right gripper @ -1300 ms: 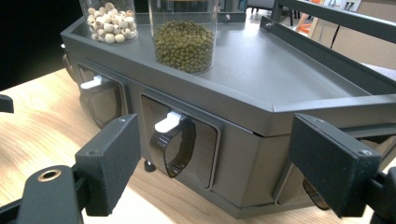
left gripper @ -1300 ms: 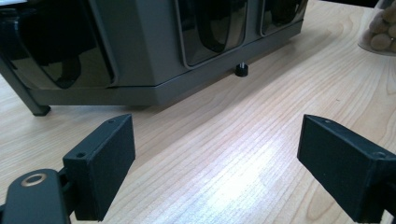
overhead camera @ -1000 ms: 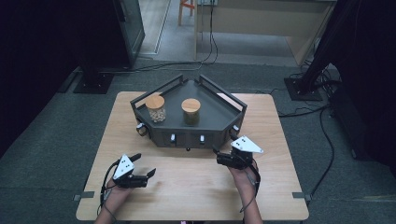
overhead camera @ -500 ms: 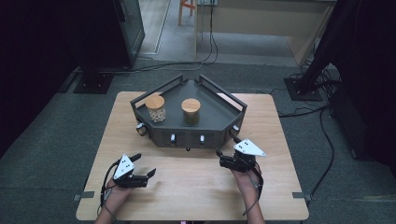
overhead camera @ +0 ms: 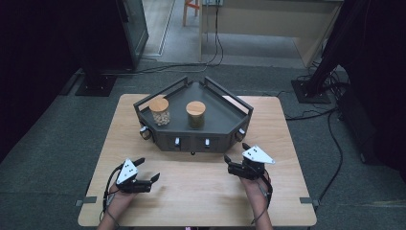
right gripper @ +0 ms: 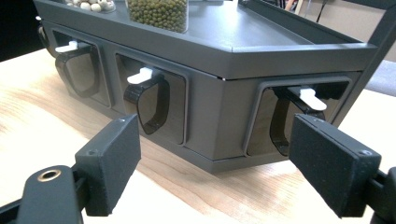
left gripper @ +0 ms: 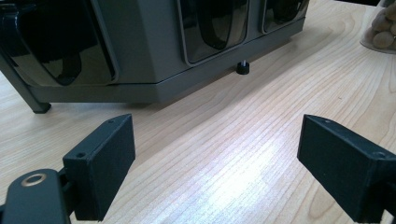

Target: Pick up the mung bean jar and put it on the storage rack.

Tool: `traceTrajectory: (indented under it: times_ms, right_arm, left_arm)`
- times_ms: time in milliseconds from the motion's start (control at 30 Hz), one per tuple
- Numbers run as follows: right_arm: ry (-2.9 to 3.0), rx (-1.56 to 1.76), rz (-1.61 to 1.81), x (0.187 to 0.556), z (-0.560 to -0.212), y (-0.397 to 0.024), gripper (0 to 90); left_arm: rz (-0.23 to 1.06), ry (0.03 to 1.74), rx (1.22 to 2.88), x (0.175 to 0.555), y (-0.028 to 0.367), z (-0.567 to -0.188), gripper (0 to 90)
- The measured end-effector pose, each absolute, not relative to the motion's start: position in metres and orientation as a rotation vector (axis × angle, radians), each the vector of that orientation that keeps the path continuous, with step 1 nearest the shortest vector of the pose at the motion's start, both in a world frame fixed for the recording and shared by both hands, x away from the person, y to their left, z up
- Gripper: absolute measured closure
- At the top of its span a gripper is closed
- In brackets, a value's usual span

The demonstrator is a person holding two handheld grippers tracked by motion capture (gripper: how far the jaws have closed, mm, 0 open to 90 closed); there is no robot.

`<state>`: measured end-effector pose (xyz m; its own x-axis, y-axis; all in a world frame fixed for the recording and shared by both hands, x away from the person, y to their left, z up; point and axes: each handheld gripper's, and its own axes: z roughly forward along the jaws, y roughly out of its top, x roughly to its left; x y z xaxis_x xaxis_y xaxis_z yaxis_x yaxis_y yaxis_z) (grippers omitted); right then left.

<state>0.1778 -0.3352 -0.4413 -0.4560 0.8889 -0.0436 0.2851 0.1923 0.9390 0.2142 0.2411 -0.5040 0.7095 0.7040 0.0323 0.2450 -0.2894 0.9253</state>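
Dark grey wedge-shaped dispenser rack at far middle of light wooden surface. Left gripper near-left of rack, fingers spread, nothing between. Right gripper just before rack's right front corner, fingers spread, empty, facing white-levered hoppers

jar: cut off by edge | contents: unclear

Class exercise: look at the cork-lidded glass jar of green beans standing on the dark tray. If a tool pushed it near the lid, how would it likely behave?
The jar of green beans stands upright and taller than wide, so a high push may tip it. Its beans reach well up the glass, so it is probably fairly heavy. Clear glass looks smooth, so probably slippery and breakable; on its side it would roll on the tray.
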Motion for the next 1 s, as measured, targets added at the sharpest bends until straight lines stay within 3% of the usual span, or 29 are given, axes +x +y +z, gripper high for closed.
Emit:
traceTrajectory:
  times_ms: [1000]
  right_arm:
    - [1.810,1.167,1.241,0.161,-0.456,-0.352,15.1]
  left_arm:
    - [0.541,0.736,1.865,0.214,0.240,-0.504,10.9]
